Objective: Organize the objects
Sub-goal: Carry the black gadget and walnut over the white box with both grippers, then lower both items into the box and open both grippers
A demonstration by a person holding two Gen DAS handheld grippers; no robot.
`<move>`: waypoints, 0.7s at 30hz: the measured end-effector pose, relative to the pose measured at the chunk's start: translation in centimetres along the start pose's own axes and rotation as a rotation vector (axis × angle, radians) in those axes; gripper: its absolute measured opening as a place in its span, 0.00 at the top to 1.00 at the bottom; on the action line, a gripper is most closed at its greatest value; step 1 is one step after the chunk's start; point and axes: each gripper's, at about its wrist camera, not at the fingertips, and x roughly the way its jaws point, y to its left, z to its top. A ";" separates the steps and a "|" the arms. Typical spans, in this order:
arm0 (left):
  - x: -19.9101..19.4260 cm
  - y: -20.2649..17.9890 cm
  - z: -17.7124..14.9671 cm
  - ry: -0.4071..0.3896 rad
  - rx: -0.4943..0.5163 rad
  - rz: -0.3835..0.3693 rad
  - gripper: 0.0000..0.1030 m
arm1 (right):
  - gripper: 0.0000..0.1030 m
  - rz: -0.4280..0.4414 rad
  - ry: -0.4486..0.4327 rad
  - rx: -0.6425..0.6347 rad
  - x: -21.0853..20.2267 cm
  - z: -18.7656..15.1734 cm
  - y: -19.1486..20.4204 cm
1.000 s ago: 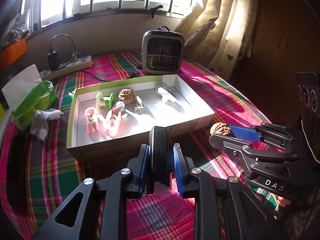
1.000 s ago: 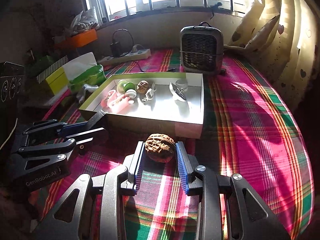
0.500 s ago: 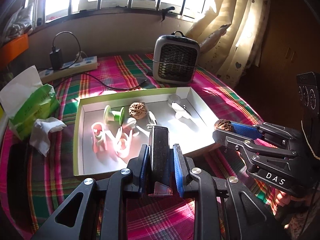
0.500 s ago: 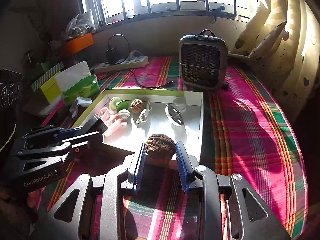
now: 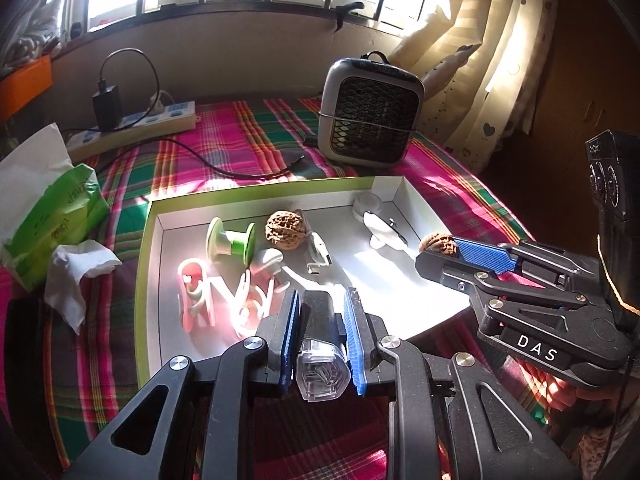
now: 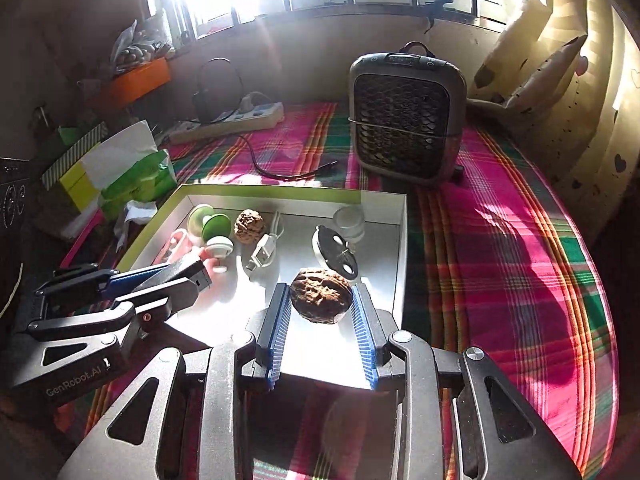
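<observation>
My left gripper (image 5: 322,300) has its blue pads on a small black block with a clear cap (image 5: 320,344), and its jaws are closing on it. It hangs over the near edge of the white, green-rimmed box (image 5: 148,240). My right gripper (image 6: 321,294) is shut on a brown walnut (image 6: 321,300) above the box's near right part. In the left wrist view the held walnut (image 5: 438,243) shows at the right gripper's (image 5: 436,254) tip. Inside the box lie a second walnut (image 5: 286,232), a green spool (image 5: 232,242), pink clips (image 5: 196,296) and a USB plug (image 5: 318,254).
A small grey heater (image 5: 370,120) stands behind the box on the plaid cloth. A power strip (image 5: 132,126) with a black cable lies at the back left. A green tissue pack (image 5: 52,204) and a crumpled tissue (image 5: 76,276) sit left of the box.
Both grippers have moved forward from in front of the box to over it. The walnut now hangs above the box floor, and the black block above its near edge.
</observation>
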 end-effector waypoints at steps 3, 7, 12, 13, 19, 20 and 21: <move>0.3 0.0 0.3 -0.003 0.003 -0.004 0.80 | 0.69 0.000 0.013 0.006 0.7 0.0 -0.2; 0.5 0.1 0.5 -0.004 0.005 -0.002 0.80 | 0.69 0.000 0.023 0.012 1.1 0.0 -0.5; 0.6 0.1 0.4 0.001 0.006 -0.004 0.80 | 0.69 -0.003 0.033 0.008 1.5 0.0 -0.6; 0.7 0.2 0.3 0.005 0.003 -0.002 0.80 | 0.69 -0.002 0.034 0.005 1.6 0.0 -0.6; 0.8 0.5 0.1 0.028 0.008 0.024 0.80 | 0.69 -0.023 0.061 -0.010 2.1 0.2 -0.5; 0.8 0.5 0.1 0.036 0.015 0.032 0.80 | 0.69 -0.023 0.066 -0.014 2.2 0.3 -0.5; 0.8 0.4 0.0 0.044 0.026 0.039 0.80 | 0.69 -0.022 0.072 -0.017 2.3 0.3 -0.5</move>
